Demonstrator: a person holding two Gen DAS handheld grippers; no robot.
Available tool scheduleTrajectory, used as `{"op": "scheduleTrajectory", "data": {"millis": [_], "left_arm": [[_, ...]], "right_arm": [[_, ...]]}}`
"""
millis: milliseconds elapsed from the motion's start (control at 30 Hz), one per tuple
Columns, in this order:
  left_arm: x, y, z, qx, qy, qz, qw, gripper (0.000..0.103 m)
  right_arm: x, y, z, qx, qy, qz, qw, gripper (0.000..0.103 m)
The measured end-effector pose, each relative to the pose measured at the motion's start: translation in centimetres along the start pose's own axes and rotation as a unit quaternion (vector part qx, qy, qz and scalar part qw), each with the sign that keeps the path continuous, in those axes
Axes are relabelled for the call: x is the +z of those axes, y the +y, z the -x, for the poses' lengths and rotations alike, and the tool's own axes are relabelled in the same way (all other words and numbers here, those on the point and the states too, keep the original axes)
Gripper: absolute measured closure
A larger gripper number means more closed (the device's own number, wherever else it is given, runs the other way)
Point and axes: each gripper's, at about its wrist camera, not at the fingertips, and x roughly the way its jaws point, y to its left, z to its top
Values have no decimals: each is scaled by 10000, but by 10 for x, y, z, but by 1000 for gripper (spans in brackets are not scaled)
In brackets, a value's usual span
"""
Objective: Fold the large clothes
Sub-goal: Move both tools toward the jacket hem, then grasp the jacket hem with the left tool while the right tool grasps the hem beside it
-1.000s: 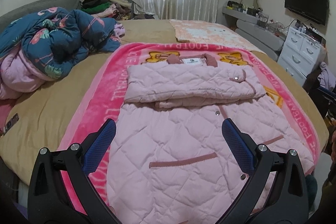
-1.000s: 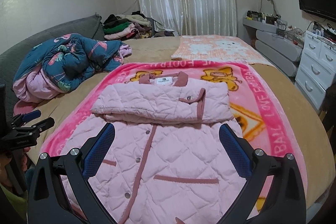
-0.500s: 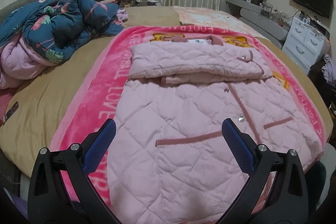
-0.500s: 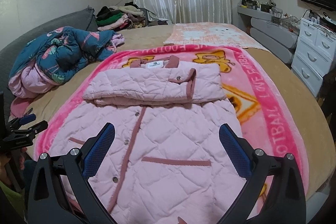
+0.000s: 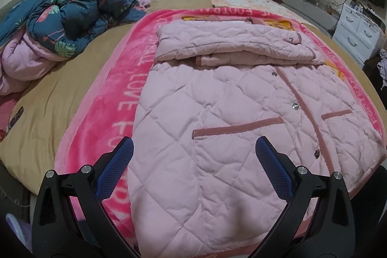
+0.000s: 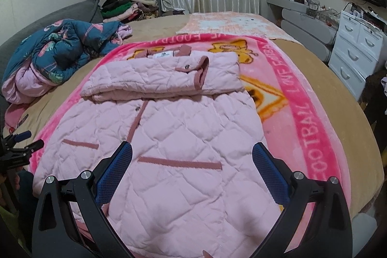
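A pale pink quilted coat (image 5: 217, 108) (image 6: 174, 134) lies flat on a bright pink blanket (image 5: 108, 103) (image 6: 307, 117) on the bed. Its sleeves are folded across the chest, forming a thick band near the collar (image 6: 167, 79). My left gripper (image 5: 193, 161) hovers open low over the coat's lower left part, near the hem, holding nothing. My right gripper (image 6: 192, 166) hovers open over the lower right part, just past the pocket trim (image 6: 179, 162), also holding nothing. In the right wrist view the left gripper (image 6: 21, 144) shows at the far left edge.
A crumpled blue flowered quilt (image 5: 65, 18) (image 6: 60, 47) sits at the left on the tan bedsheet (image 5: 48, 100). A peach blanket (image 6: 232, 23) lies further back. Piled clothes (image 6: 125, 6) sit by the curtain. White drawers (image 6: 355, 50) stand to the right.
Both grippers have come down and forward towards the coat's lower half, so the coat fills more of each view. Both stay open; the coat has not moved.
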Motion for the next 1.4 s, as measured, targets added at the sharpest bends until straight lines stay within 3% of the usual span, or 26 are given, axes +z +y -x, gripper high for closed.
{"op": "scheduleTrajectory", "data": {"millis": [400, 633, 767, 967, 1133, 1233, 1400], "left_arm": [[-21, 13, -19, 63, 396, 37, 9992, 8], [-41, 44, -31, 14, 781, 378, 9962, 8], [-54, 61, -35, -121, 1025, 623, 9927, 8], [-72, 68, -31, -329, 1181, 615, 9906, 8], [-84, 61, -32, -766, 1407, 664, 9848, 40], [-90, 48, -33, -633, 1429, 322, 9872, 47], [-89, 43, -37, -634, 1380, 238, 9881, 53]], "right_arm": [[-26, -24, -14, -103, 399, -91, 9991, 4], [-44, -43, -16, -219, 610, -185, 9977, 4], [-50, -53, -16, -246, 676, -259, 9971, 4], [-56, -66, -15, -292, 838, -274, 9957, 4], [-62, -69, -13, -270, 977, -237, 9946, 4], [-67, -71, -12, -227, 1117, -201, 9933, 4], [-83, -67, -14, 51, 1534, -82, 9881, 4]]}}
